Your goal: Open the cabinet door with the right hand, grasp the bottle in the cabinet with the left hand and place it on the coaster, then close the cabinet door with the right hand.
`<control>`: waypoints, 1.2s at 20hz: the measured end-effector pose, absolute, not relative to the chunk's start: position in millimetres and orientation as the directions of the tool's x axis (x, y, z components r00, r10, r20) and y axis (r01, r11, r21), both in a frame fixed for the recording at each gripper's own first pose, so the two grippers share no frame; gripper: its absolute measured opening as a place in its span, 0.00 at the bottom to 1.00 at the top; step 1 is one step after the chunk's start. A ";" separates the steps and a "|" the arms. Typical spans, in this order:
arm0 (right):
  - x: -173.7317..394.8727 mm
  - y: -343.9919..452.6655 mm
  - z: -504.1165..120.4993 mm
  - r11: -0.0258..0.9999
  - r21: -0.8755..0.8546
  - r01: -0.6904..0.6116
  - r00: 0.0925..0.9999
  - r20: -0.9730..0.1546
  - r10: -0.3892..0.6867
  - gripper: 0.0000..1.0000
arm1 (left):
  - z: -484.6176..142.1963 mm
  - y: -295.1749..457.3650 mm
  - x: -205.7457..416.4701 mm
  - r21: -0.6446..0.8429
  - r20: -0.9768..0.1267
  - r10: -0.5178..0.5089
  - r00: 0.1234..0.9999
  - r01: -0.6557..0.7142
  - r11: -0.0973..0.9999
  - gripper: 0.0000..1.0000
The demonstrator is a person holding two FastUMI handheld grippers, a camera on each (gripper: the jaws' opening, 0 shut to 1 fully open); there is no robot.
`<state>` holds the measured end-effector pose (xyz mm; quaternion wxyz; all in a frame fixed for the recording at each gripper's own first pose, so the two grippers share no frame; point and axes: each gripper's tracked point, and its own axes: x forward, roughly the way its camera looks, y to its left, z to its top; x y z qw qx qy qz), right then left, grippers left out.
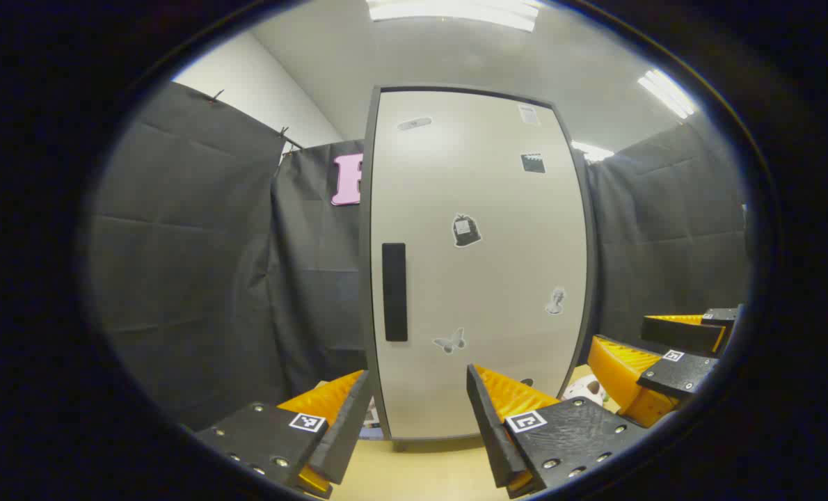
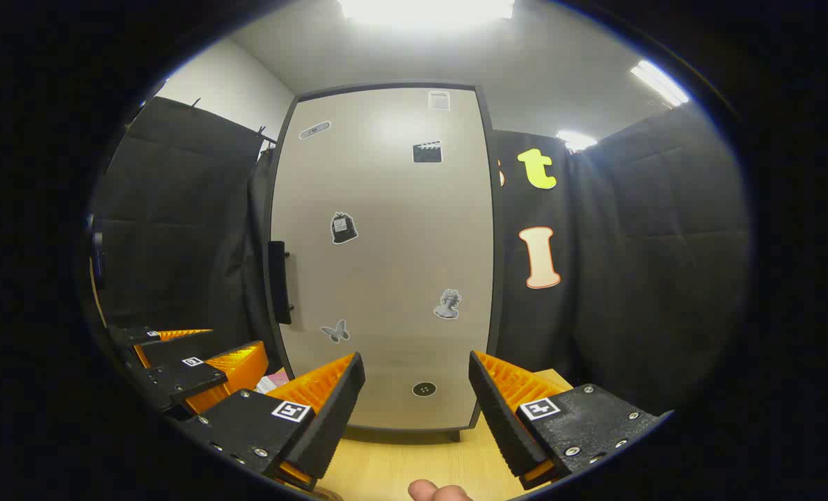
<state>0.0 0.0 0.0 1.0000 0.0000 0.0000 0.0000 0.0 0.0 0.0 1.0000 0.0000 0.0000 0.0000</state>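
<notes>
A tall pale cabinet with a dark frame stands on the wooden table, its door closed flat. A black vertical handle sits near the door's left edge, and several small stickers dot the door. My left gripper is open in front of the door's lower part, with nothing between its fingers. The right gripper shows at the far right of the left gripper view. In the right gripper view the same cabinet faces me with its handle at the left edge; my right gripper is open and holds nothing. The left gripper shows at lower left.
Black cloth walls enclose the cabinet on both sides. The light wooden table top runs beneath the cabinet. A white patterned object lies by the cabinet's right foot. A fingertip shows at the bottom edge of the right gripper view.
</notes>
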 end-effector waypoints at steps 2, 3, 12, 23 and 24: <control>0.6 -1.0 -0.8 1.000 0.004 -0.002 1.000 0.000 0.002 0.93 | 0.0 1.7 1.6 0.004 -0.005 0.005 1.000 -0.005 1.000 0.78; 0.0 -1.5 -0.6 1.000 0.007 -0.002 1.000 0.003 0.002 0.93 | 1.0 1.2 2.3 0.004 -0.004 0.004 1.000 -0.004 1.000 0.78; 3.1 0.9 1.1 1.000 -0.002 -0.009 1.000 0.011 0.009 0.93 | 5.5 -0.5 9.9 0.004 0.003 -0.001 1.000 0.001 1.000 0.78; 31.2 3.1 12.1 1.000 -0.019 -0.021 0.999 0.035 0.022 0.93 | 6.4 11.4 6.4 -0.003 0.014 0.000 1.000 0.000 1.000 0.78; 37.0 7.2 15.5 0.999 -0.022 -0.029 0.999 0.041 0.030 0.93 | 6.5 16.1 3.6 0.000 0.015 0.004 1.000 -0.004 1.000 0.78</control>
